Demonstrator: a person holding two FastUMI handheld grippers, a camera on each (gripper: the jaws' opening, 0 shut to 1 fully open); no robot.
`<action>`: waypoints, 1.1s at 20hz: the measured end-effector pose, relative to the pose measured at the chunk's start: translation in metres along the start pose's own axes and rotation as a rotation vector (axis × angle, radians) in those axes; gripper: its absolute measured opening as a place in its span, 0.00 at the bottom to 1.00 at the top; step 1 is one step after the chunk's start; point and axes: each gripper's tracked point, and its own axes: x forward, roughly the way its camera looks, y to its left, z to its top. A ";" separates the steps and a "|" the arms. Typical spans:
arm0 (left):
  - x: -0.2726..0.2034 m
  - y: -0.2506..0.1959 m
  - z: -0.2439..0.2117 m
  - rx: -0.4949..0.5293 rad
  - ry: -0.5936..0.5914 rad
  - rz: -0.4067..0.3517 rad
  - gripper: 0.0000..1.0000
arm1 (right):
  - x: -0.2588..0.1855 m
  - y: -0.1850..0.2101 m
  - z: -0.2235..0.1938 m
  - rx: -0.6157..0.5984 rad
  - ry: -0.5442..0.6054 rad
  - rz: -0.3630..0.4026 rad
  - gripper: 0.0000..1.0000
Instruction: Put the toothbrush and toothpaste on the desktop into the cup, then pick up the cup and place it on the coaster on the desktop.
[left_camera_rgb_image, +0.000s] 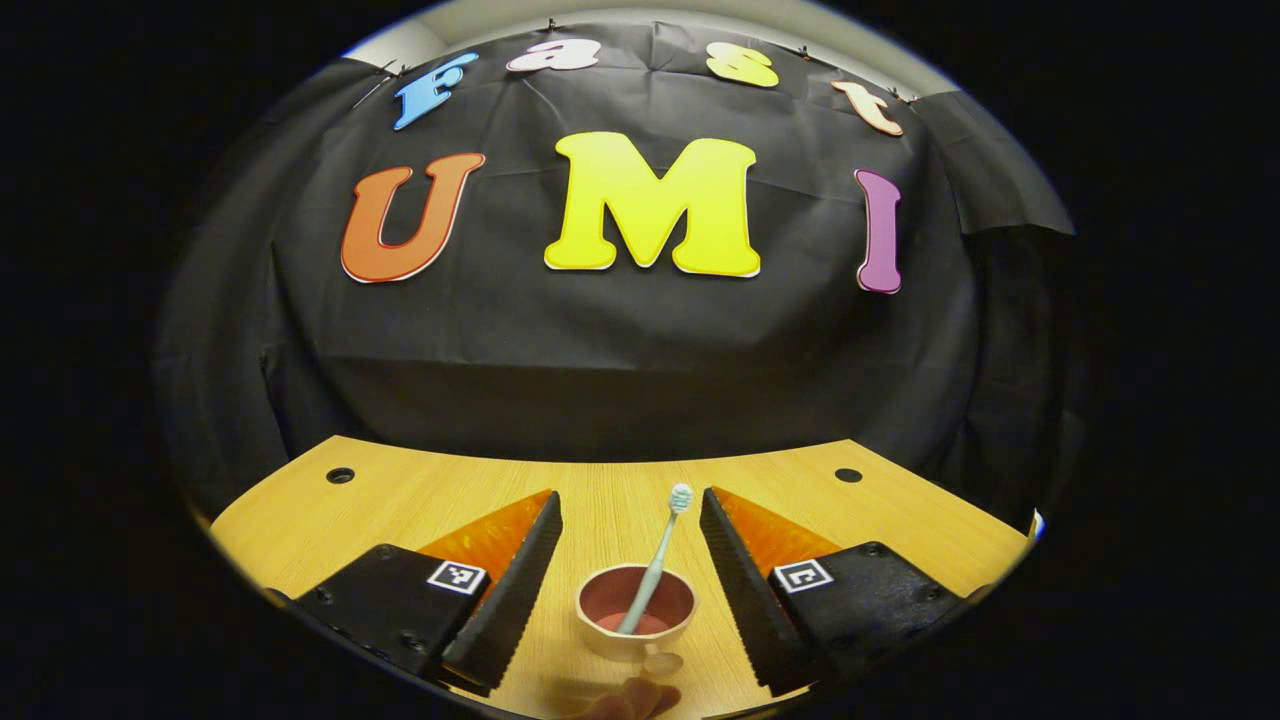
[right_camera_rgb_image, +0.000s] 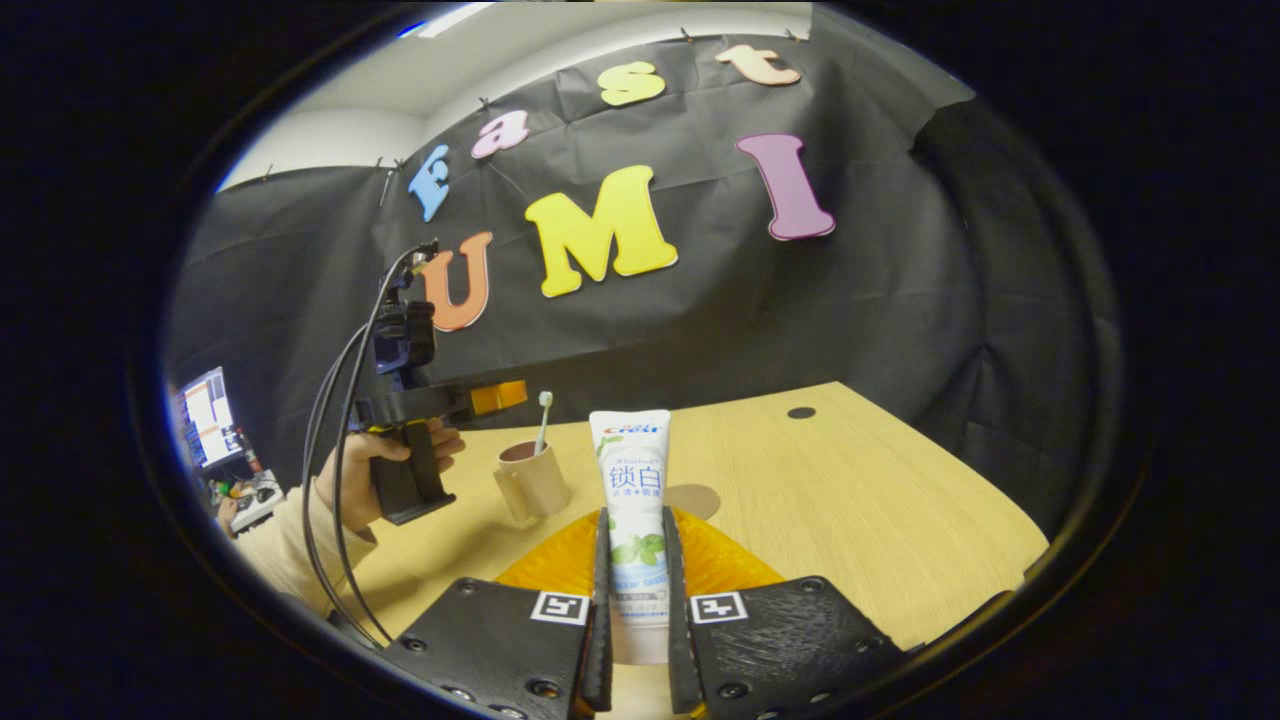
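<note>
Toothbrush (left_camera_rgb_image: 655, 565) in cup (left_camera_rgb_image: 636, 610) (wooden desktop (left_camera_rgb_image: 610, 500), black-draped booth).

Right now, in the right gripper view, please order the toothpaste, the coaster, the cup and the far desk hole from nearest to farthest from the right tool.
1. Toothpaste: upright, clamped in the right tool.
2. Coaster: on the desk just behind the tube, slightly right.
3. Cup: ahead to the left, toothbrush standing in it; close to the coaster's depth.
4. Desk hole: far right, near the back edge.

Left gripper view is looking steeply down, close above the cup (left_camera_rgb_image: 636, 610). Right gripper view is facing across the desktop (right_camera_rgb_image: 880, 500), sharing that cup farther off.
</note>
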 end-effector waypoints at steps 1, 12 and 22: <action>-0.006 0.003 -0.001 -0.012 -0.004 0.006 0.93 | 0.005 0.004 0.004 -0.011 -0.008 0.007 0.22; -0.101 0.039 -0.029 -0.056 -0.037 0.025 0.95 | 0.084 0.097 0.087 -0.043 -0.092 0.150 0.22; -0.154 0.045 -0.081 -0.091 0.022 0.012 0.95 | 0.192 0.175 0.089 -0.001 -0.122 0.249 0.24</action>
